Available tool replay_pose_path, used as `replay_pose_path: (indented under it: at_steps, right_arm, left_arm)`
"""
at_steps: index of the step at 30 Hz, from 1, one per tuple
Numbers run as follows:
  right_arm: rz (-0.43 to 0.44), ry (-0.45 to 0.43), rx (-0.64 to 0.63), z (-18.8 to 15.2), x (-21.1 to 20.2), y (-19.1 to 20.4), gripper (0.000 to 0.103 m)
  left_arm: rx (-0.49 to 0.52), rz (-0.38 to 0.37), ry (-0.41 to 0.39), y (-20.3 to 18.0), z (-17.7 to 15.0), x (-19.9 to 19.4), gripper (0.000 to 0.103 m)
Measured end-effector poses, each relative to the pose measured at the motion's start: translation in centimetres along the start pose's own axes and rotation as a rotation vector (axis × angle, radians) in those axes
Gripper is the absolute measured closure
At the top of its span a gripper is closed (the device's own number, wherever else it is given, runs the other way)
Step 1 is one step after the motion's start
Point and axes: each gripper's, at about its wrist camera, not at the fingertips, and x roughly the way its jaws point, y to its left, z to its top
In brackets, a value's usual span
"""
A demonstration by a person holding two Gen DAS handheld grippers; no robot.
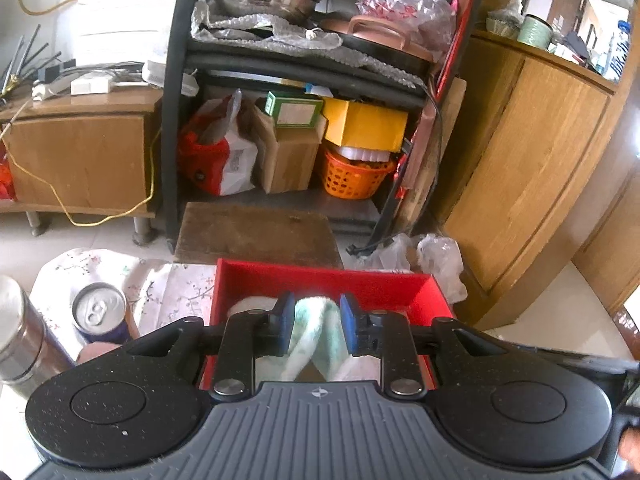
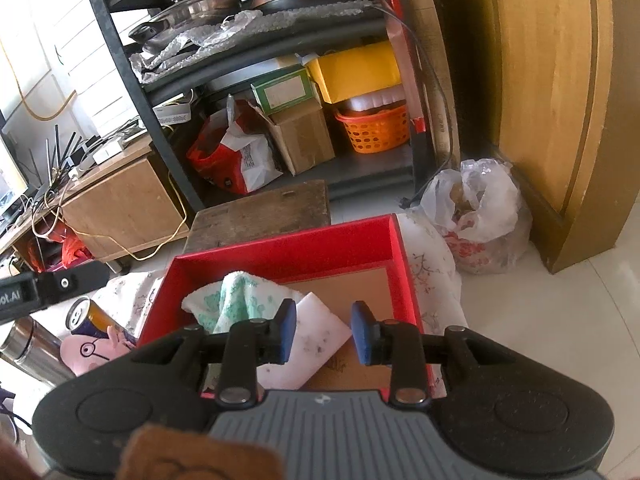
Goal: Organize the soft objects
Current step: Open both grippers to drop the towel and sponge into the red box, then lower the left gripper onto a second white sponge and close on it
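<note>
Two grippers hang over a red box on a floral cloth. The left gripper pinches a white-and-green towel between its blue pads, at the box's left side. The right gripper stands parted and empty above a white sponge lying on the box floor. A can and a steel flask stand beyond the box's left edge.

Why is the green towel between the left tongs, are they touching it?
Touching. The left wrist view shows both blue pads pressed against the green towel.
</note>
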Motion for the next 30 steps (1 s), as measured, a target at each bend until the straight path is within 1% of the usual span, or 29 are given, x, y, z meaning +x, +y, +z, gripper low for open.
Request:
replay_pose_path:
  at_steps: [4, 8, 13, 21, 27, 30]
  right_arm:
    - [-0.004, -0.001, 0.005, -0.3, -0.4, -0.3, 0.096]
    - [-0.002, 0.004, 0.005, -0.7, -0.6, -0.4, 0.096]
    - [-0.002, 0.01, -0.004, -1.3, -1.0, -0.3, 0.095]
    - [0.0, 0.026, -0.001, -2.5, -1.8, -0.5, 0.095]
    - [-0.002, 0.05, 0.0, -3.8, -2.2, -0.7, 0.094]
    - [-0.002, 0.067, 0.0, -4.6, -2.3, -0.9, 0.094]
  left_arm:
    - [0.006, -0.003, 0.021, 0.3, -0.9, -0.3, 0.076]
    - [-0.011, 0.004, 0.037, 1.1, -1.7, -0.8, 0.072]
    - [-0.025, 0.029, 0.066, 2.1, -3.1, -1.2, 0.072]
    - [-0.038, 0.03, 0.098, 2.9, -4.7, -2.1, 0.071]
    - [-0.027, 0.014, 0.122, 2.5, -6.1, -2.7, 0.067]
    - [0.002, 0.01, 0.154, 2.4, -7.2, -2.6, 0.065]
